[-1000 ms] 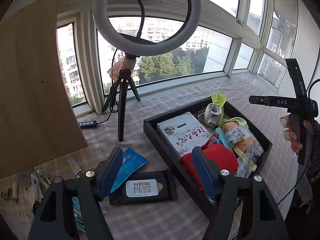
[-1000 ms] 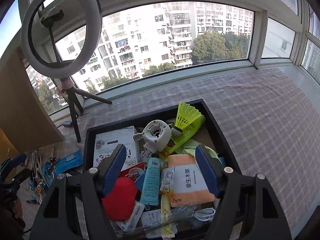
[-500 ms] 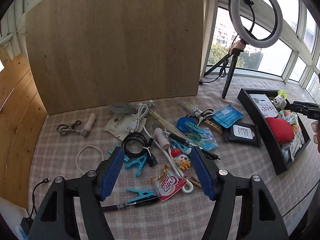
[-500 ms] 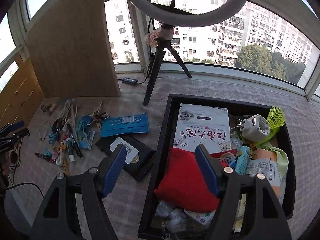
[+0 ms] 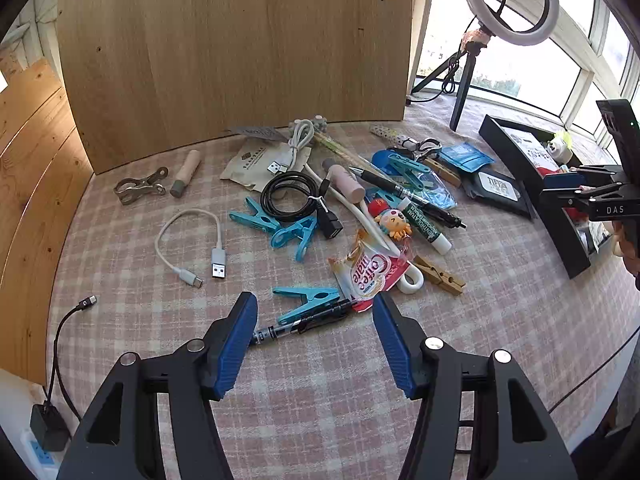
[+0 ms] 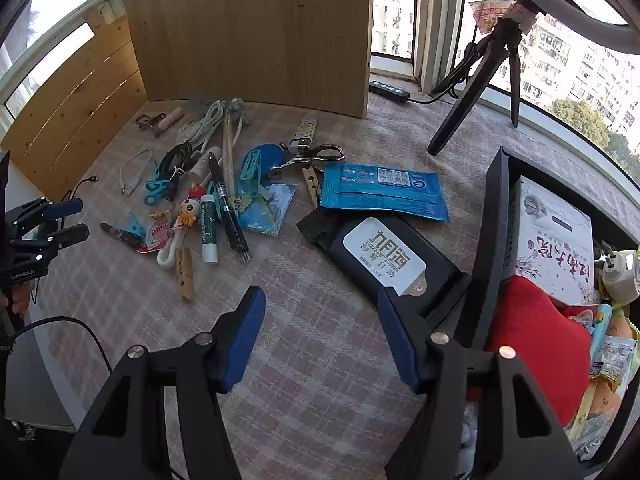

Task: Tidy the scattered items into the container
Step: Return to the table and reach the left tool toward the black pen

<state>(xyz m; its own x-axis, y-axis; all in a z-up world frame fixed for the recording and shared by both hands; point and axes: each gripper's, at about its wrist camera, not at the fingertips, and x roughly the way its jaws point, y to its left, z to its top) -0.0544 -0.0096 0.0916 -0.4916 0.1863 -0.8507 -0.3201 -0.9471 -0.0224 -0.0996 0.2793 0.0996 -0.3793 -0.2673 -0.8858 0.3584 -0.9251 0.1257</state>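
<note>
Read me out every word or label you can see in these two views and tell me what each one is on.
"Coffee mate": red and white sachet.
"DAS": right gripper.
"GenRobot.AI": left gripper.
"九月海": black wipes pack.
Large red calligraphy on the white book, in the black tray: unreadable.
Fine print on the green glue stick and blue packet: too small.

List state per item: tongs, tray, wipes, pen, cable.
Left tongs: closing, nothing gripped.
Right tongs: closing, nothing gripped.
Black rectangular tray: partly filled.
Black wet-wipes pack: flap shut, outside tray.
Black gel pen: lying flat, capped.
Black coiled cable: tied in a coil.
</note>
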